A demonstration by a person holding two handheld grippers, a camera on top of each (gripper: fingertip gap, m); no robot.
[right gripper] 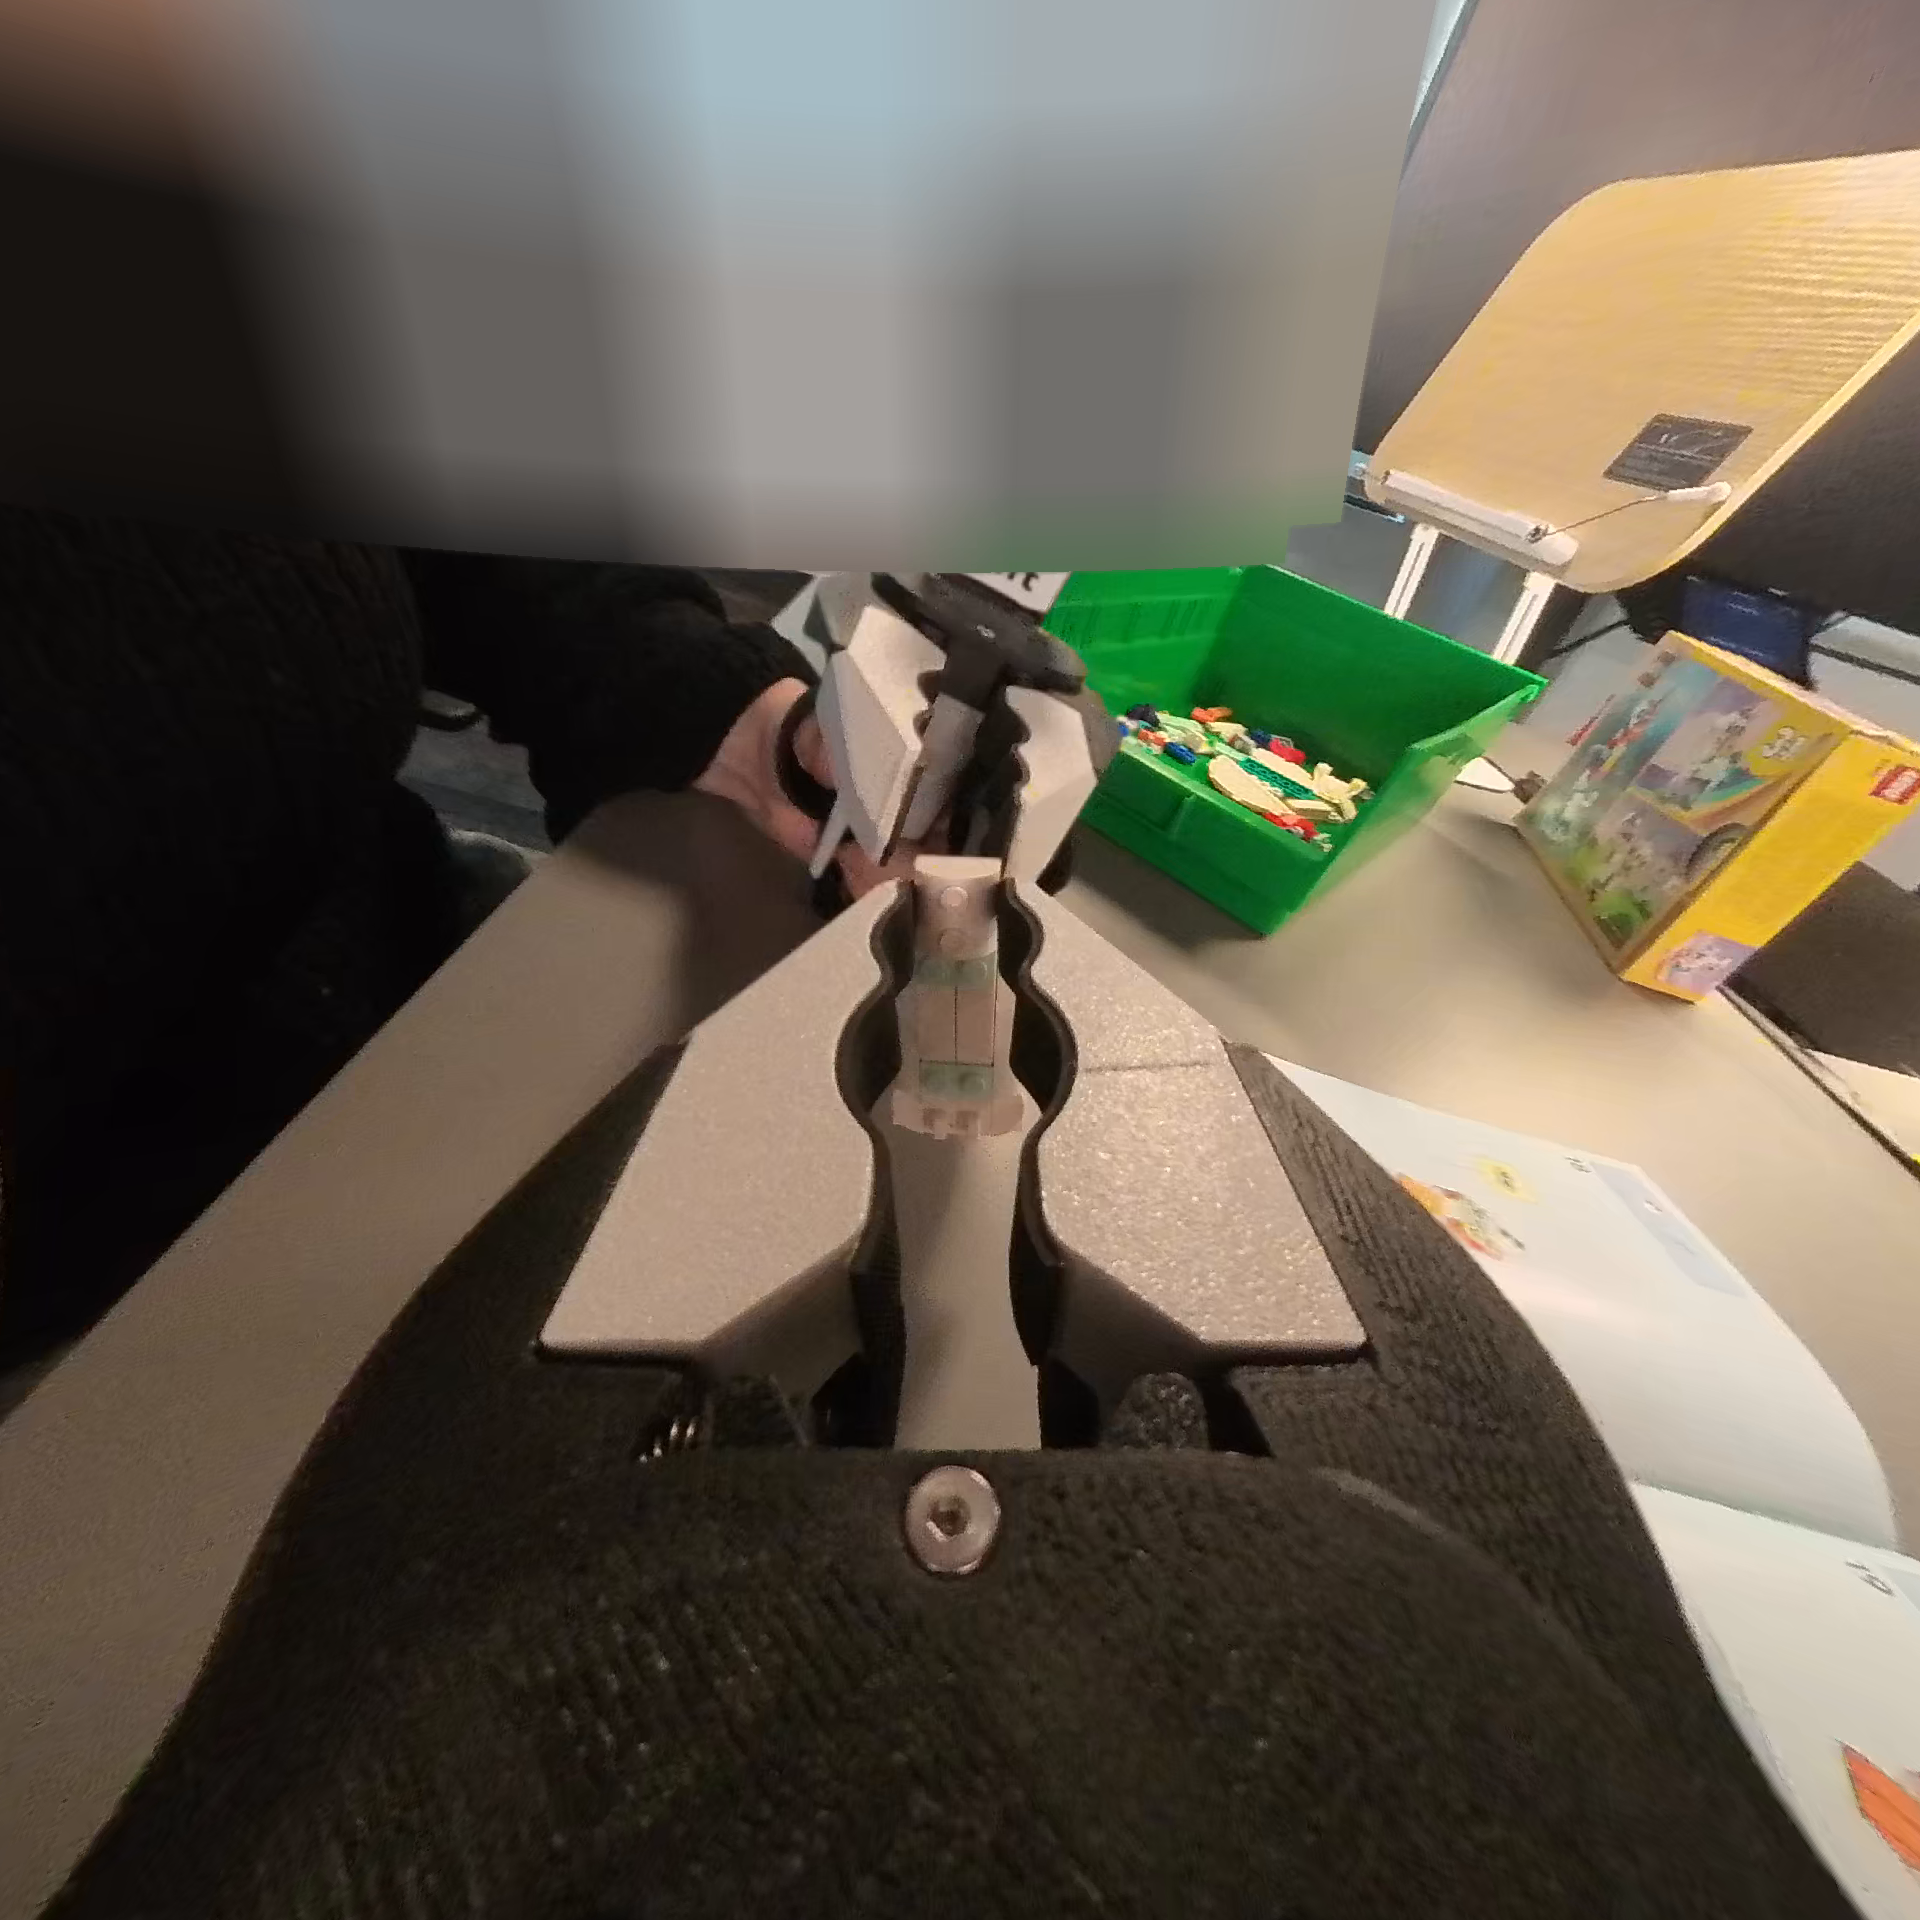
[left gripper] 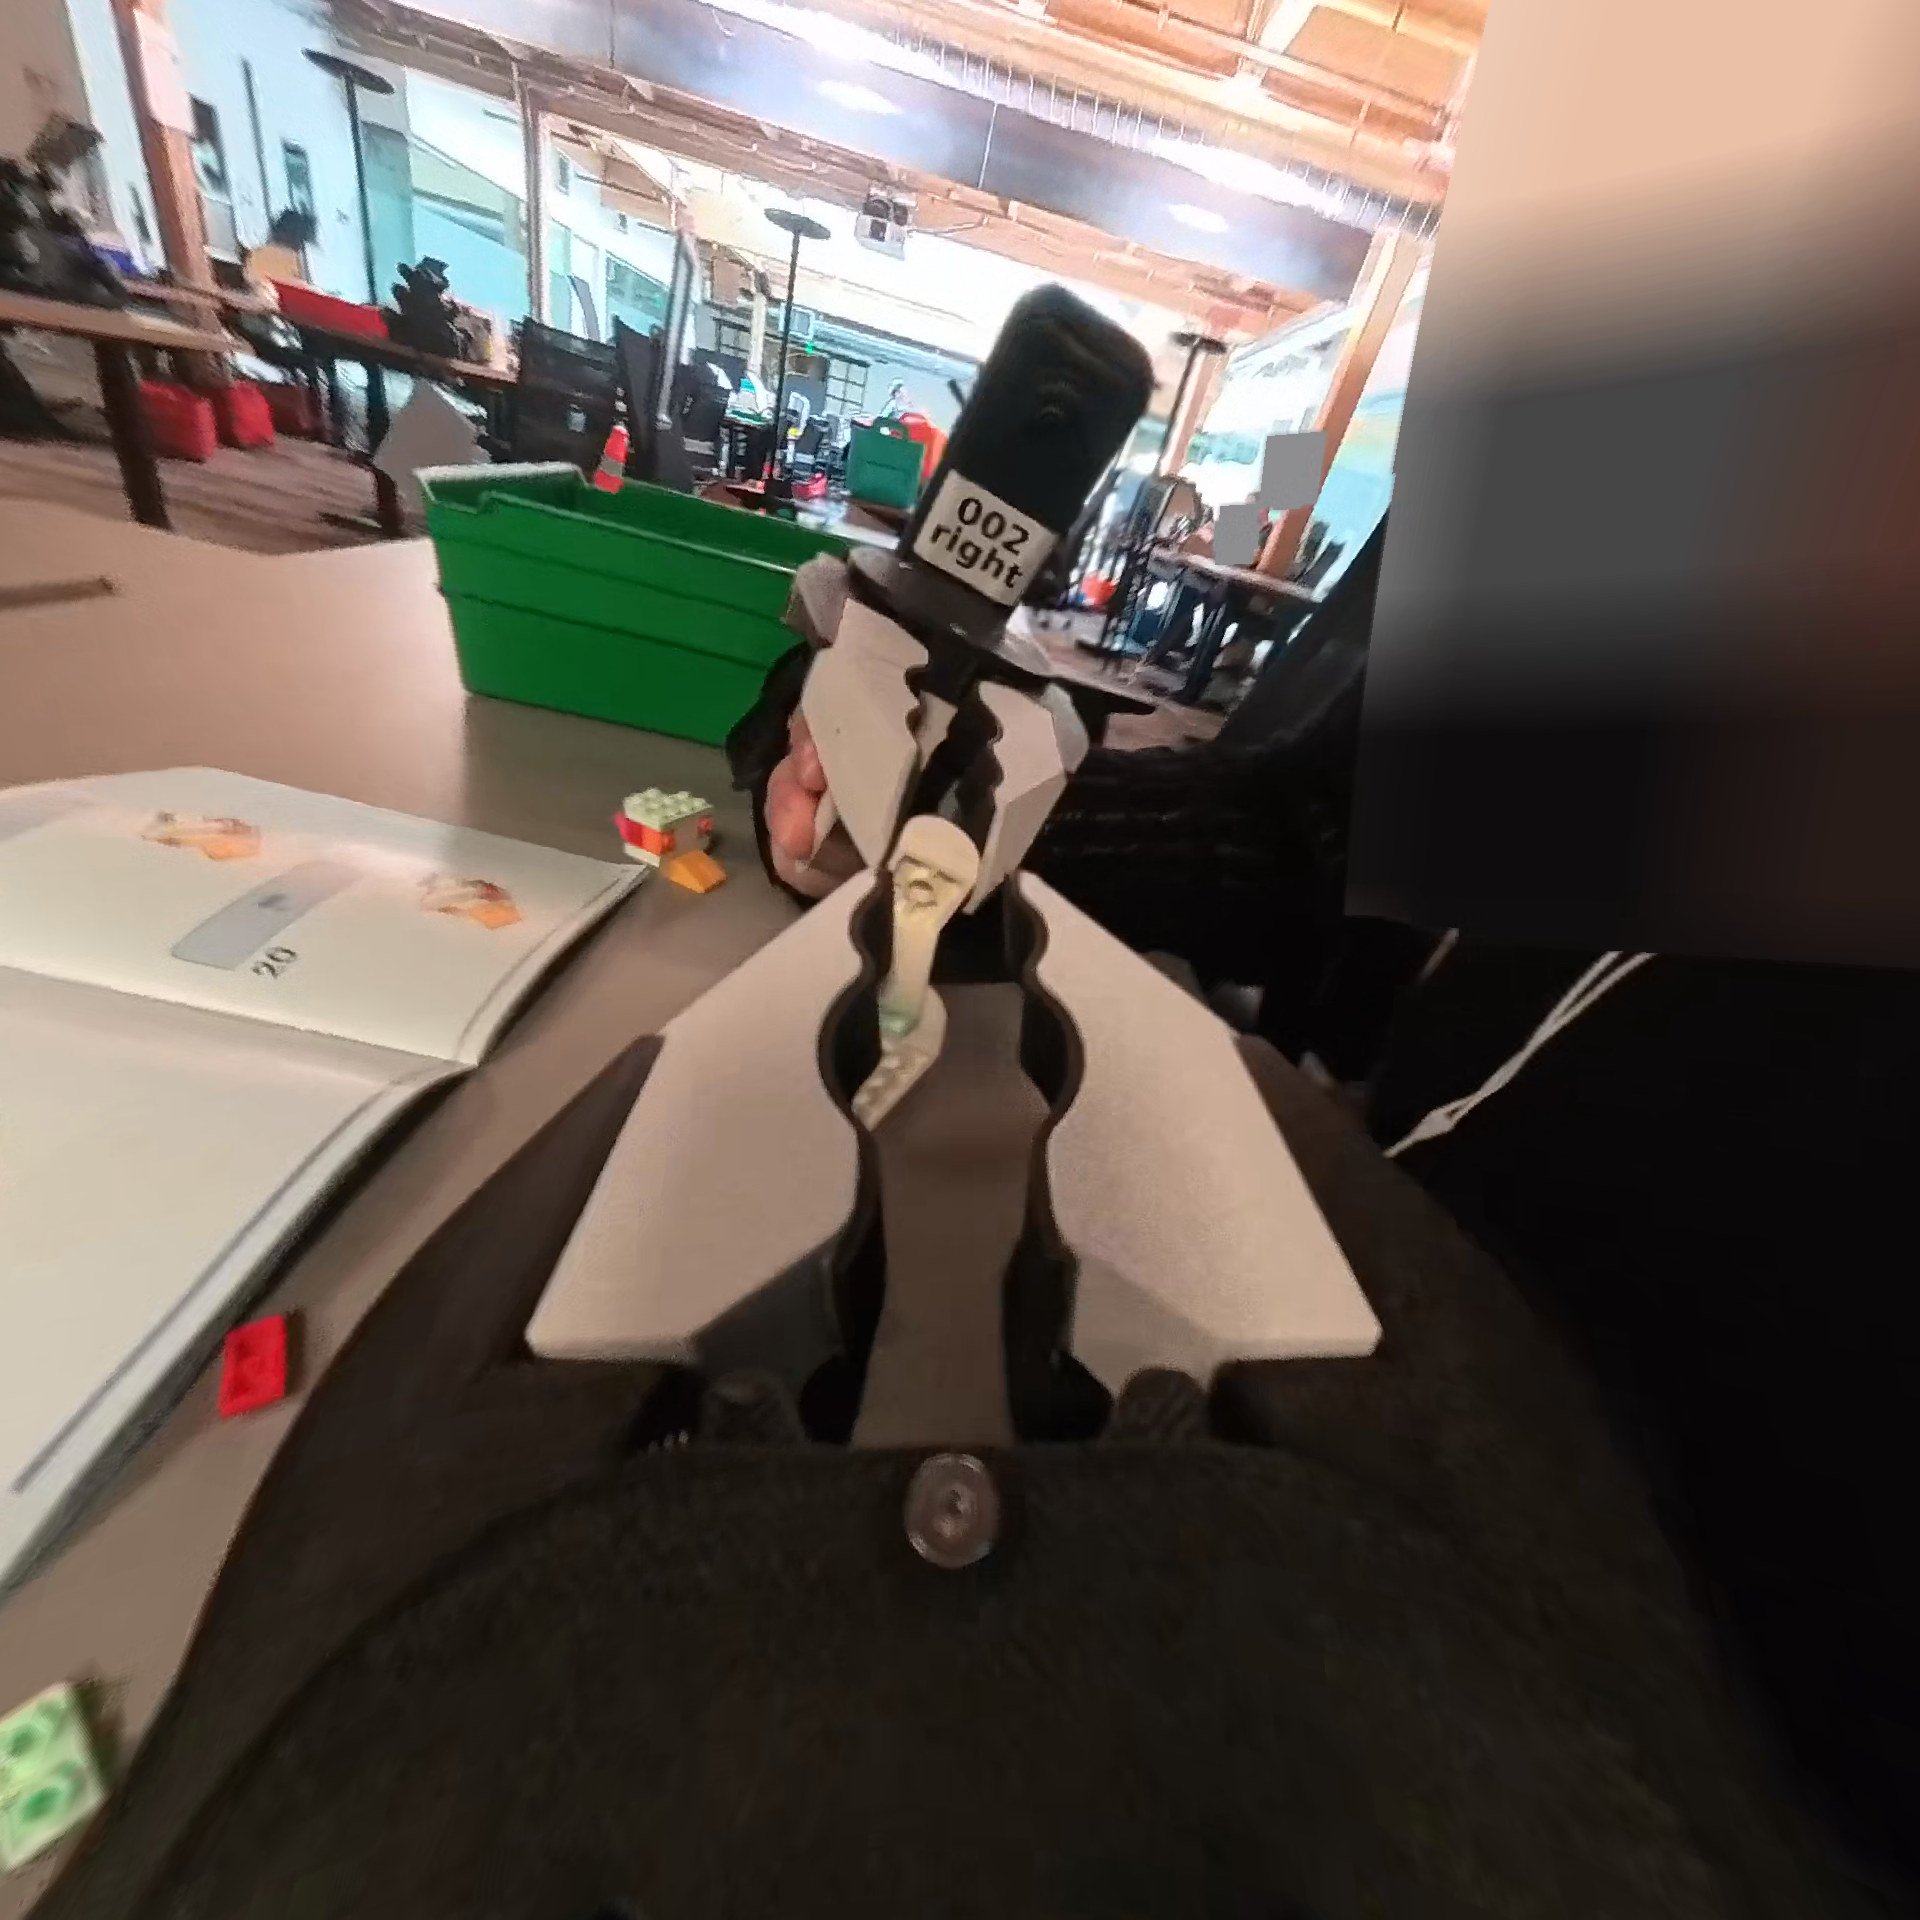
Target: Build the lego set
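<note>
A slim white lego assembly (right gripper: pixel 951 997) with pale green bits hangs between the tips of my right gripper (right gripper: pixel 953 883), which is shut on its top end. My left gripper (left gripper: pixel 945 899) faces the right gripper (left gripper: pixel 914 878) tip to tip above the table's near edge. The left jaws stand on either side of the assembly (left gripper: pixel 914 935) with a gap showing beside it. In the right wrist view the left gripper (right gripper: pixel 940 857) sits just behind the assembly's top. A small lego build (left gripper: pixel 667 831) with a pale green top and red and orange parts sits on the table.
An open instruction booklet (left gripper: pixel 260 987) lies to the left, with a red brick (left gripper: pixel 255 1361) and a pale green brick (left gripper: pixel 47 1766) beside it. A green bin (right gripper: pixel 1299 831) of loose bricks and the yellow lego box (right gripper: pixel 1714 810) stand behind. A person's hand (left gripper: pixel 800 810) holds the right gripper. My left and right fingertips are right by each other. Both grippers' tips are roughly 20 cm from the small lego build (left gripper: pixel 667 831).
</note>
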